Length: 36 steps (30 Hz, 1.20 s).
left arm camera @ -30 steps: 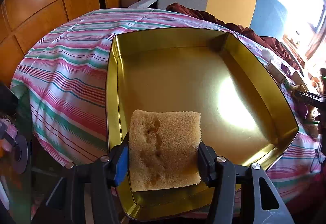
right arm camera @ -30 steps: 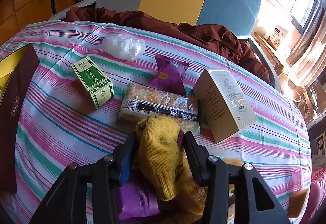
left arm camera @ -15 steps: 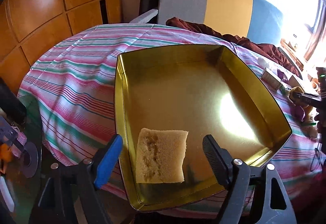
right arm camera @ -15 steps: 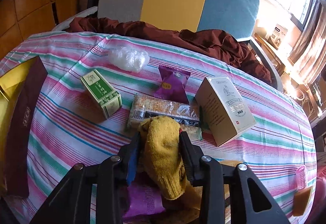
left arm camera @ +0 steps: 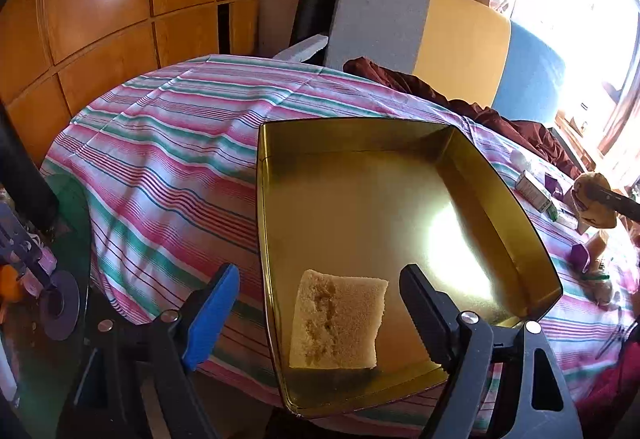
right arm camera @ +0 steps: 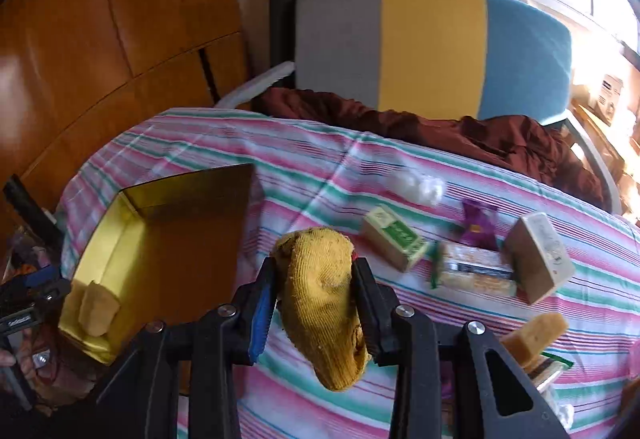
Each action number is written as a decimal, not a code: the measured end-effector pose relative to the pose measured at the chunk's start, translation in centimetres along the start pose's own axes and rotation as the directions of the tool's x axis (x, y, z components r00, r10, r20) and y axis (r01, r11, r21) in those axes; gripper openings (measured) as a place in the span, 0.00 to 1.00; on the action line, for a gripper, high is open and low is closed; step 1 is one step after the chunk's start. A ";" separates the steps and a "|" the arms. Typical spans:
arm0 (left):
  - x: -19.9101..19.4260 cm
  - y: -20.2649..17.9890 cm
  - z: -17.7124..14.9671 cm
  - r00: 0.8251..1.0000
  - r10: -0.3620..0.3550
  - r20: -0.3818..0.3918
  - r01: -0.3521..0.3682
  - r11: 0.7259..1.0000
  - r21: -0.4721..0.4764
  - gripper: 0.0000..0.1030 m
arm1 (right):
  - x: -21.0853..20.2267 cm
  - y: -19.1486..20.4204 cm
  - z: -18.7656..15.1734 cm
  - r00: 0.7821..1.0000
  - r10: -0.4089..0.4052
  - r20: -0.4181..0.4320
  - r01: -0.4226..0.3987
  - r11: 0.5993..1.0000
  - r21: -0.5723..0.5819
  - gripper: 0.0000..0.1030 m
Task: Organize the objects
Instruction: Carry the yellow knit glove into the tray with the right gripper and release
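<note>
Now my right tool (right arm camera: 314, 295) is clamped on the yellow sock (right arm camera: 320, 303); the gold tin (right arm camera: 120, 239) lies to its left, where my left tool (left arm camera: 320, 303), jaws opening, hangs above the sponge (left arm camera: 338, 319).

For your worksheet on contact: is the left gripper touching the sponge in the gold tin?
Apart. In the left wrist view the left gripper, its jaws opening, stands clear of the sponge on both sides; the sponge lies on the tin's floor.
</note>
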<state>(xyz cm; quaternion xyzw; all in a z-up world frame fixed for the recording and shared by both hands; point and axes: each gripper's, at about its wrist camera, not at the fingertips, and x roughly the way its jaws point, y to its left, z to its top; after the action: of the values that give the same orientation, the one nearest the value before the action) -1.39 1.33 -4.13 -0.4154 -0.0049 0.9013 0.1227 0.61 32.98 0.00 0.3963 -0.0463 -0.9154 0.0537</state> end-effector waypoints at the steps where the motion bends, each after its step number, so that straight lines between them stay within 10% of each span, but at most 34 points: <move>1: 0.0 0.3 0.1 1.000 0.000 0.002 0.000 1.000 -0.011 0.82 | 0.4 1.7 0.1 0.999 0.039 -0.011 -0.039 0.999 -0.026 0.36; 13: -0.3 4.3 0.6 0.998 0.050 0.031 -0.046 0.992 -0.118 0.85 | 7.0 14.3 -3.2 0.940 0.260 -0.223 -0.292 0.948 -0.127 0.39; 19: 0.0 4.9 0.6 0.998 0.054 0.031 -0.049 0.991 -0.128 0.85 | 7.4 14.6 -3.9 0.899 0.348 -0.266 -0.377 0.924 -0.069 0.60; 26: 0.3 4.4 1.0 0.998 0.052 0.031 -0.048 0.993 -0.109 0.86 | 5.2 12.4 -3.4 0.947 0.253 -0.197 -0.276 0.956 -0.099 0.84; 36: 0.5 1.8 2.1 0.998 0.049 0.032 -0.048 0.998 -0.036 0.86 | 1.9 3.2 -1.6 0.997 0.019 -0.081 -0.021 1.000 -0.022 0.86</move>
<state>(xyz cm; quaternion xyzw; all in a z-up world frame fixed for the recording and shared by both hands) -3.73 -0.14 -3.33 -0.4025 -0.0128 0.9106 0.0932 0.70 29.48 -2.05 0.4319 -0.0376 -0.8985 0.0690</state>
